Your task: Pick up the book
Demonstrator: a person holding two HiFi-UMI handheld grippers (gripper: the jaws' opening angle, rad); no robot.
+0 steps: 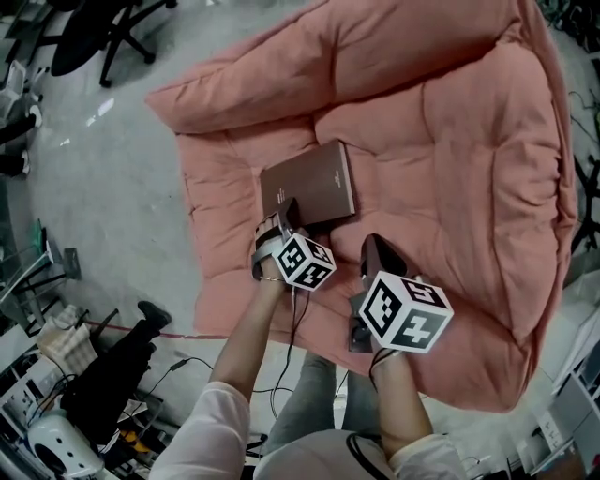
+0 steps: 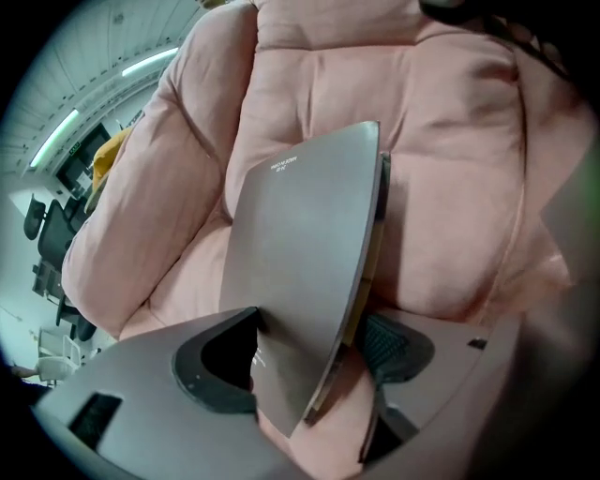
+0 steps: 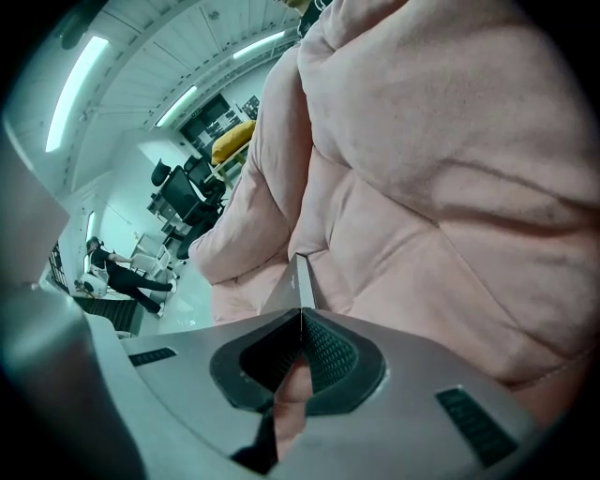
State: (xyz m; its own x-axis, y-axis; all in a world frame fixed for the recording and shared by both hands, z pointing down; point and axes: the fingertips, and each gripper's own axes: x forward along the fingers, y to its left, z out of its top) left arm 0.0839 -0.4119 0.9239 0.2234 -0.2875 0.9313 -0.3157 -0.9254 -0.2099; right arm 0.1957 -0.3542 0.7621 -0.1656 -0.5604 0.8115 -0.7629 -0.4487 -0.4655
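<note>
Our left gripper (image 1: 286, 220) (image 2: 314, 352) points steeply down with its jaws spread wide on either side of the near corner of the book (image 1: 309, 183) (image 2: 300, 244). In the left gripper view the cover runs close along one pad. The other ribbed pad (image 2: 394, 342) stands just off the page edge, with a sliver of pink fabric showing between them, so we read no squeeze on the book. The book is a thin brown hardback with a small line of pale print on its cover. It lies on the seat of a big pink quilted cushion (image 1: 450, 141) (image 2: 450, 187) (image 3: 431, 187), a little left of the seat's middle, and the cushion's padded back rises behind it.

Our right gripper (image 1: 373, 246) (image 3: 300, 319) hangs just beside the book's near right corner, above the fabric. Its jaws are pressed together at the tips and nothing is pinched between them. In the right gripper view the book (image 3: 286, 291) shows as a narrow edge just beyond those tips.

Each gripper carries its marker cube, the left (image 1: 305, 261) and the right (image 1: 405, 309), and our forearms come up from the bottom of the head view in pale sleeves.

Around the cushion lies a grey floor (image 1: 103, 169). An office chair (image 1: 103, 28) stands at the top left and a black bag (image 1: 112, 375) sits among cables at the lower left. Far off in the right gripper view, a person in black (image 3: 127, 272) bends over beside more chairs.
</note>
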